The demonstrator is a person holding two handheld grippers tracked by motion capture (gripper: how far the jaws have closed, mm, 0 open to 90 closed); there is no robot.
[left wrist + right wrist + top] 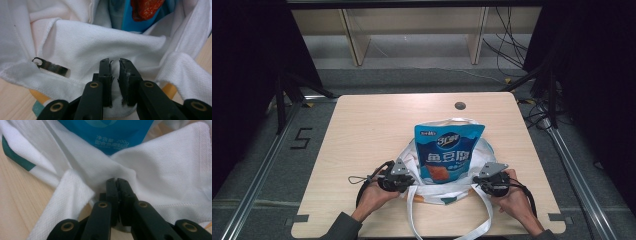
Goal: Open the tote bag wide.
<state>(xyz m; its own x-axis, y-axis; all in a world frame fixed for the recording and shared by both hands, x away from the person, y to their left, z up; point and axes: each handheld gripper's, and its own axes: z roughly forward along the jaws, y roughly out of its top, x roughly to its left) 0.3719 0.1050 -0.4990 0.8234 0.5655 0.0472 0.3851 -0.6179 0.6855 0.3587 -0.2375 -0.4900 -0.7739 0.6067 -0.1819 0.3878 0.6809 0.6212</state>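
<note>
Both tongs, left (pixel 115 62) and right (pixel 116 180), clench the white bag's (pixel 447 192) rim (blue snack pouch (pixel 448 150) inside).

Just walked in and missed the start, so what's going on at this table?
A person is working a white cloth bag with a pair of tongs in each hand. A blue snack pouch sits halfway in the bag's mouth. The left tongs pinch the bag's rim, and the right tongs are clamped on the opposite rim. The bag lies on the wooden table.
</note>
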